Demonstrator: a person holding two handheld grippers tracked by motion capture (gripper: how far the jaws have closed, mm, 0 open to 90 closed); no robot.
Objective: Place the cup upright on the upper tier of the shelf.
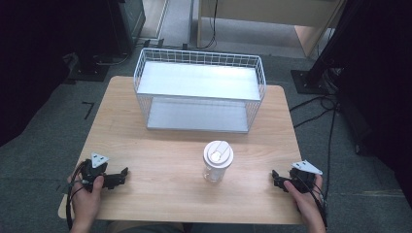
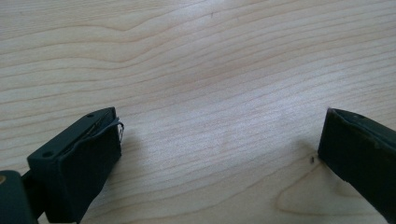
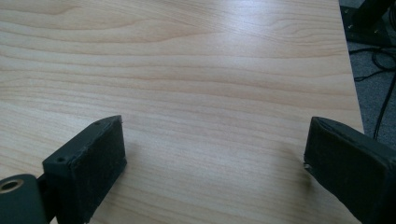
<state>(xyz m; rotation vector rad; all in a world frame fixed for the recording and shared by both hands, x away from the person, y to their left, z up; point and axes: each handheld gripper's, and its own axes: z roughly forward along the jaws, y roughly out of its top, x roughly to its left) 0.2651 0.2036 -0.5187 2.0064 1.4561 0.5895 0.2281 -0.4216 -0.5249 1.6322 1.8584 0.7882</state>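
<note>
The left gripper (image 1: pixel 121 175) rests near the front left corner of the wooden table (image 1: pixel 160 145), its jaws spread wide with nothing between them; in the left gripper view only bare wood grain lies between the two black pads (image 2: pixel 79 163). Toward the middle of the table's front half, well apart from both grippers, stands a clear plastic cup (image 1: pixel 217 161) with a white lid, upright. Behind it sits a white wire shelf rack (image 1: pixel 201 90) with two tiers, both bare. At the front right the right gripper (image 1: pixel 276 178) also lies low, jaws wide apart and holding nothing.

The step in hand looks like the first reach for the cup. To do it well, I would bring one gripper in level from the side, keep the jaws fully spread until they straddle the clear wall below the lid, then close gently, since thin plastic may flex or slip. Lifting by the lid risks popping it off.

Count: two grippers, one cup, one lid, one rack with two shelves, one table
</note>
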